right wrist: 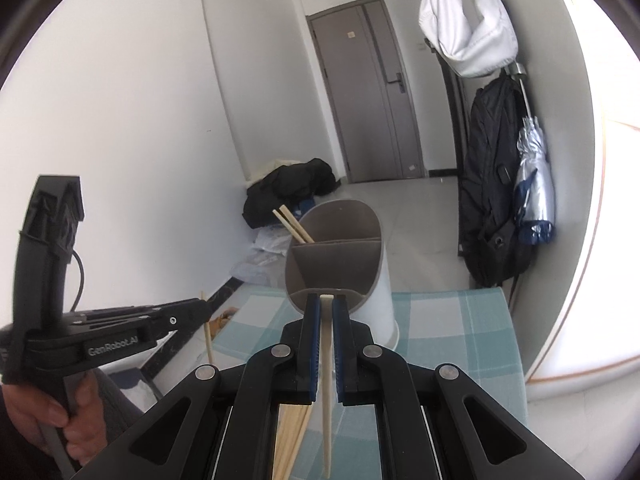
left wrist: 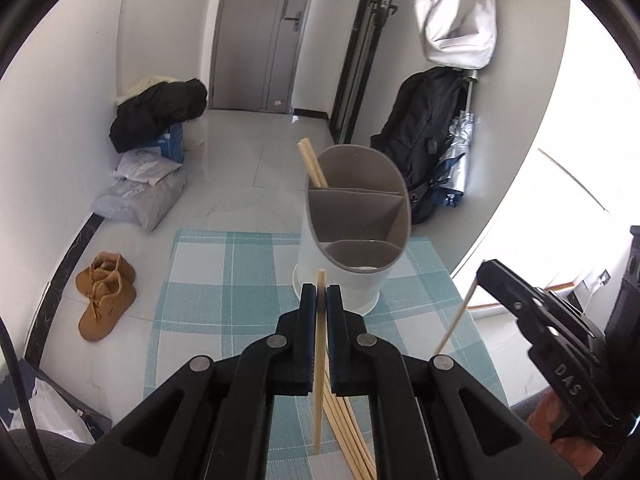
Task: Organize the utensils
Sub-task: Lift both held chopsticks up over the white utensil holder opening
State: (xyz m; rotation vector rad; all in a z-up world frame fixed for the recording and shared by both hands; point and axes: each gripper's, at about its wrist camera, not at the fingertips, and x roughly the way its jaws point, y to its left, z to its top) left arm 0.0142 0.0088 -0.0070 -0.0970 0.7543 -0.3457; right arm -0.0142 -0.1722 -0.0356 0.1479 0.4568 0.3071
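Observation:
In the left wrist view my left gripper (left wrist: 321, 294) is shut on a wooden chopstick (left wrist: 319, 360), which hangs down between the pads. Just ahead stands a white utensil holder (left wrist: 344, 276) with grey dividers; two chopsticks (left wrist: 312, 162) lean in its far left compartment. My right gripper (left wrist: 482, 272) enters from the right, carrying a pale chopstick (left wrist: 456, 320). In the right wrist view my right gripper (right wrist: 326, 302) is shut on that pale chopstick (right wrist: 327, 380), close to the holder (right wrist: 376, 292). The left gripper (right wrist: 205, 309) is at the left. Several loose chopsticks (left wrist: 352, 436) lie on the cloth.
A teal checked cloth (left wrist: 224, 280) covers the small table, whose edges drop to a tiled floor. Brown boots (left wrist: 106, 296) and bagged parcels (left wrist: 140, 196) lie on the floor to the left. A black backpack (left wrist: 428, 140) leans against the wall behind. A hand (right wrist: 60, 420) grips the left handle.

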